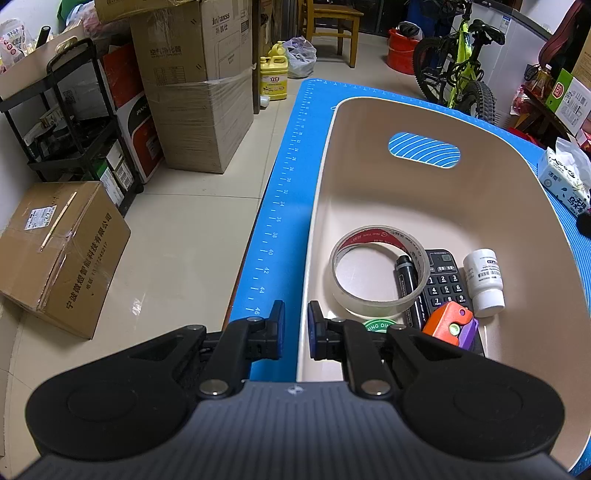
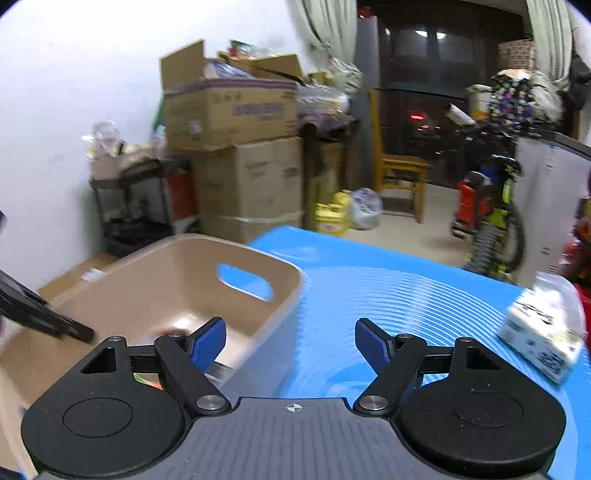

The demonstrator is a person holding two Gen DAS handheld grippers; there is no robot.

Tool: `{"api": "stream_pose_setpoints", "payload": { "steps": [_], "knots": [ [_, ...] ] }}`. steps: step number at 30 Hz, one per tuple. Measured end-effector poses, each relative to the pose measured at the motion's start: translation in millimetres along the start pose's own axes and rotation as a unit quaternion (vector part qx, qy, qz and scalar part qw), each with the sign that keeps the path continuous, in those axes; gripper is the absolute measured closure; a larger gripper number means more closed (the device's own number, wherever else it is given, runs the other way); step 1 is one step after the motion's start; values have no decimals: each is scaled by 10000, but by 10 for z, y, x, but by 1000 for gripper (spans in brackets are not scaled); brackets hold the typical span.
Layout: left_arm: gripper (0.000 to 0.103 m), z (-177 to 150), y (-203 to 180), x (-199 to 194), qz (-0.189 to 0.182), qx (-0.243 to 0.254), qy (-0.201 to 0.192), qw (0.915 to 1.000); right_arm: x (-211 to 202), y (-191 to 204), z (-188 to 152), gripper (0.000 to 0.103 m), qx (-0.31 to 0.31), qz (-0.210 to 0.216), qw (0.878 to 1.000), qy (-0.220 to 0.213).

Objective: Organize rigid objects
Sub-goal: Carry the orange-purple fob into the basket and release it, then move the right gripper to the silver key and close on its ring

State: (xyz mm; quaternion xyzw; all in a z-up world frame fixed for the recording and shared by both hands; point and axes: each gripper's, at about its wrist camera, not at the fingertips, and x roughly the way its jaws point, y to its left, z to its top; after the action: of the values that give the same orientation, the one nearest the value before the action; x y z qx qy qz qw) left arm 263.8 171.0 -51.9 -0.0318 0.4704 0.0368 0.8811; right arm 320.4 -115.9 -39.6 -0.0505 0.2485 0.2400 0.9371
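A beige plastic basket (image 1: 369,110) stands on the blue mat (image 1: 284,192). In it lie a roll of clear tape (image 1: 380,271), a black marker (image 1: 408,291), a black remote (image 1: 445,286), a white bottle (image 1: 484,282), an orange and purple toy (image 1: 452,325) and a green-labelled lid (image 1: 378,325). My left gripper (image 1: 296,332) is nearly shut and empty, astride the basket's near left rim. My right gripper (image 2: 290,341) is open and empty, above the basket's (image 2: 184,258) right rim and the mat (image 2: 388,295). The right wrist view is motion-blurred.
A tissue pack (image 1: 567,177) lies on the mat at the right, also in the right wrist view (image 2: 543,332). Cardboard boxes (image 1: 195,92), a black shelf cart (image 1: 70,122), a yellow jug (image 1: 273,79), a chair (image 1: 328,22) and a bicycle (image 1: 458,74) stand around the table.
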Motion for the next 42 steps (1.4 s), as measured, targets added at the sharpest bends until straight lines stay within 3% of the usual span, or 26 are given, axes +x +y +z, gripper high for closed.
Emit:
{"api": "stream_pose_setpoints", "payload": {
  "steps": [5, 12, 20, 22, 30, 32, 35, 42],
  "knots": [
    [87, 0, -1, 1, 0, 0, -1, 10000, 190, -213, -289, 27, 97, -189, 9988, 433],
    [87, -1, 2, -3, 16, 20, -1, 10000, 482, -183, -589, 29, -75, -244, 9951, 954],
    [87, -4, -2, -2, 9, 12, -4, 10000, 720, -61, -774, 34, -509, -262, 9911, 1205],
    [87, -4, -4, -2, 11, 12, -4, 10000, 744, -107, -770, 35, -342, -183, 9923, 1176],
    [87, -1, -2, -1, 16, 14, -4, 10000, 765, -245, -765, 69, -24, -140, 9939, 1096],
    [87, -2, 1, -1, 19, 17, -5, 10000, 772, -245, -764, 72, 0, -136, 9941, 1076],
    [87, -2, 0, -1, 15, 12, -5, 10000, 754, -215, -773, 91, -36, -152, 9948, 1010],
    [87, -4, -3, 0, 12, 12, -7, 10000, 732, -169, -740, 91, -219, -210, 9954, 910]
  ]
}}
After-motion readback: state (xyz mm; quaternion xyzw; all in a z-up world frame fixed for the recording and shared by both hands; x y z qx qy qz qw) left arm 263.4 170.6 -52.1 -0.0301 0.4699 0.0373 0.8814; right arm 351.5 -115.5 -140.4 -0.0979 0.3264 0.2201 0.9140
